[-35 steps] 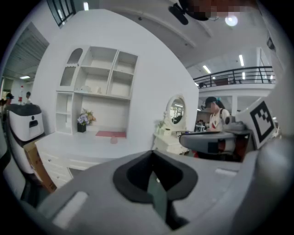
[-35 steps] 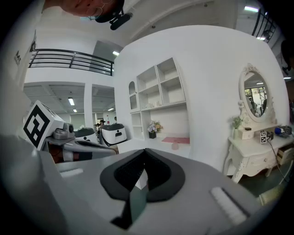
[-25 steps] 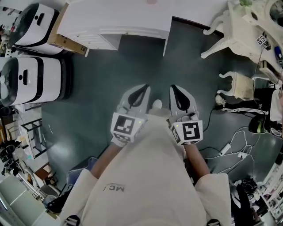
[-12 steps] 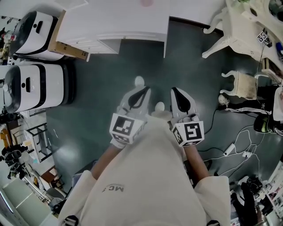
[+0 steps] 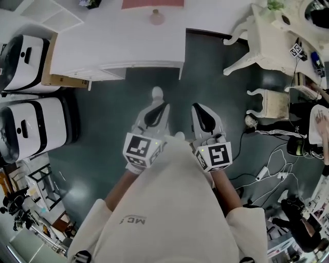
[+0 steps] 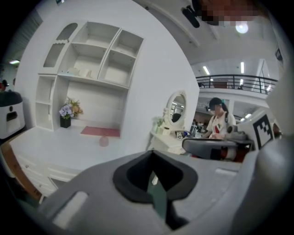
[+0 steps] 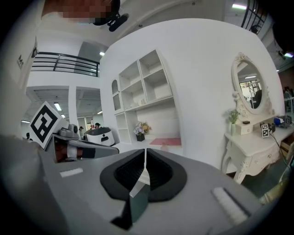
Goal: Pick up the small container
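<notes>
The small container (image 5: 157,17) is a pale pink pot on the white desk (image 5: 118,46), just in front of a red mat (image 5: 152,3). The left gripper view shows the pot (image 6: 104,141) far ahead on the desk, below the white shelves. My left gripper (image 5: 157,106) and right gripper (image 5: 199,109) are held side by side at waist height over the dark floor, well short of the desk. Both are shut with nothing between the jaws, as the left gripper (image 6: 154,178) and right gripper (image 7: 144,167) show in their own views. My shoe (image 5: 157,93) shows ahead of the left gripper.
Two white machines (image 5: 28,126) and a cardboard box (image 5: 61,79) stand left of the desk. A white dressing table (image 5: 272,28) with a mirror, a stool (image 5: 272,101) and loose cables (image 5: 267,172) are at the right. A person (image 6: 219,123) stands behind the dressing table.
The view has moved forward towards the desk, and the pink pot and red mat have come into sight at the top. Both grippers stay shut and side by side.
</notes>
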